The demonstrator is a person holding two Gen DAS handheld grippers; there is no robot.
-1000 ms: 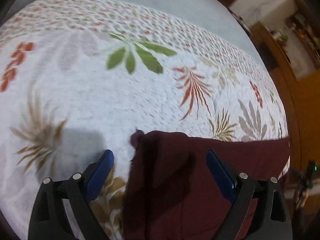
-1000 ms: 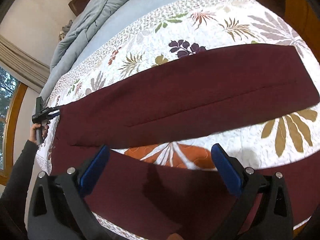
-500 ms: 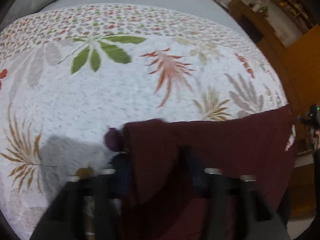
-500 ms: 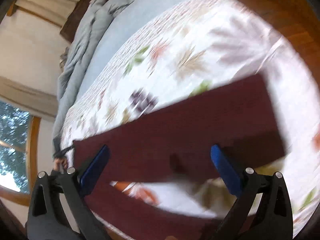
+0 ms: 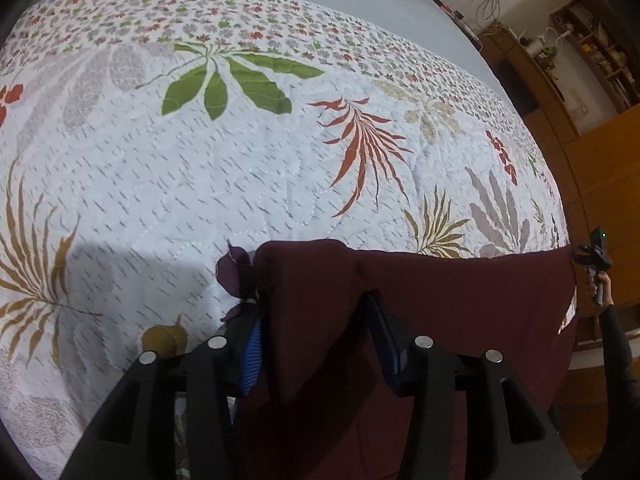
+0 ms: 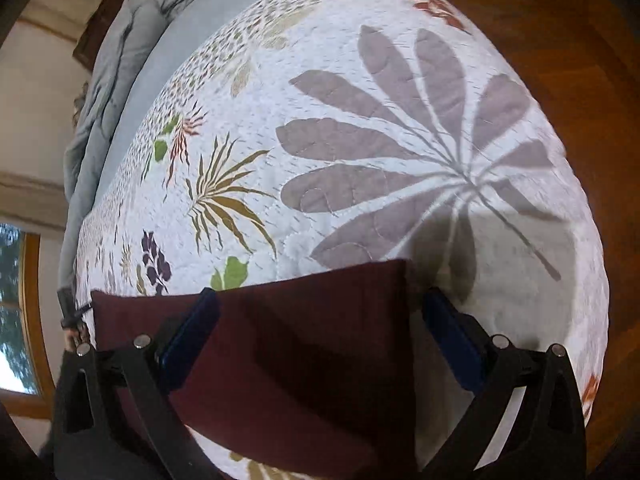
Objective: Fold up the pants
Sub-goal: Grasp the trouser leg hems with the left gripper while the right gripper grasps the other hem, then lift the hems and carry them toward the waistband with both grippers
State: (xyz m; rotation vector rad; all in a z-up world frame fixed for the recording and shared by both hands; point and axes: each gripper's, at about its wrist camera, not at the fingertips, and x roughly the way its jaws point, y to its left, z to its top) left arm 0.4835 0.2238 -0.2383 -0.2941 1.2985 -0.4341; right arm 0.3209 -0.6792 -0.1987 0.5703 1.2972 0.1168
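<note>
Heads up, the lower part of the maroon pants (image 5: 460,292) is cut off by the frame bottom in both views, and your left gripper (image 5: 316,340) hides part of the corner it's on. Its blue pads (image 5: 251,354) have just been easing apart a bit, but they look clamped on a bunched fold of the fabric, tilted steeply down at the floral quilt (image 5: 200,184).

Right gripper (image 6: 316,328) is pitched down too, jaws wide apart, straddling the pants' end edge w/o pinching it. In the left view, your other hand (image 5: 598,280) sits at 3 o'clock, tiny and hard to read.
</note>
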